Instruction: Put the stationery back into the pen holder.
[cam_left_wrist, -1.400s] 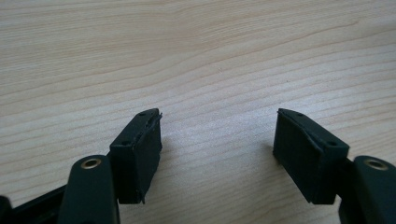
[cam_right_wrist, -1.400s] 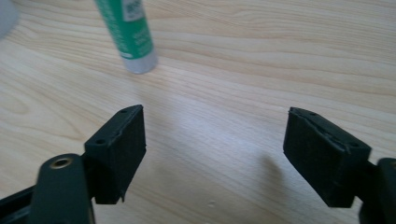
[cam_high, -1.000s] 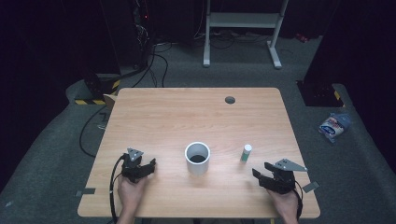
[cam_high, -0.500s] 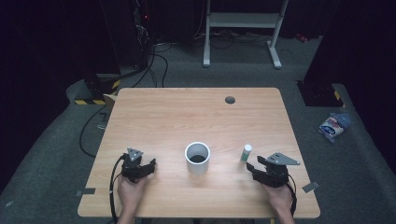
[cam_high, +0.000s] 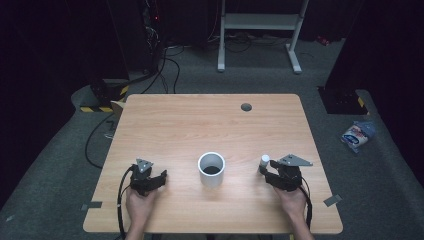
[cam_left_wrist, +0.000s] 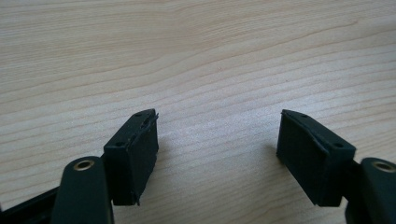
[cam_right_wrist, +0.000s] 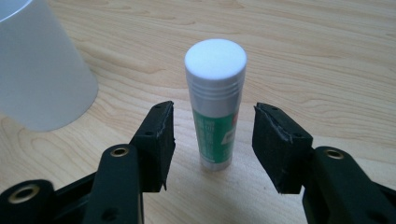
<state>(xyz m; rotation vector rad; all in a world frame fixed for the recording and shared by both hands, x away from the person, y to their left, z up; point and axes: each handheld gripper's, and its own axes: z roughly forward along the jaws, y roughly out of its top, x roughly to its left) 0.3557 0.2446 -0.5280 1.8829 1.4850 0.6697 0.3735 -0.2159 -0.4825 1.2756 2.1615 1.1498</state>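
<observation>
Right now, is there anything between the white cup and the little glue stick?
No, just bare wood. In the high view, the white cup and the glue stick stand apart on the table, with nothing between them. The right gripper is beside the stick.

A light wooden table (cam_high: 210, 125) stands on grey carpet. Near its front edge, a white cup (cam_high: 211, 169) stands upright at the middle. To the cup's right stands a small white-capped tube (cam_high: 264, 162), with the right gripper (cam_high: 272, 174) just beside it. The left gripper (cam_high: 156, 179) rests at the near left, well apart from the cup. A dark round grommet (cam_high: 246, 107) sits at the far side.
</observation>
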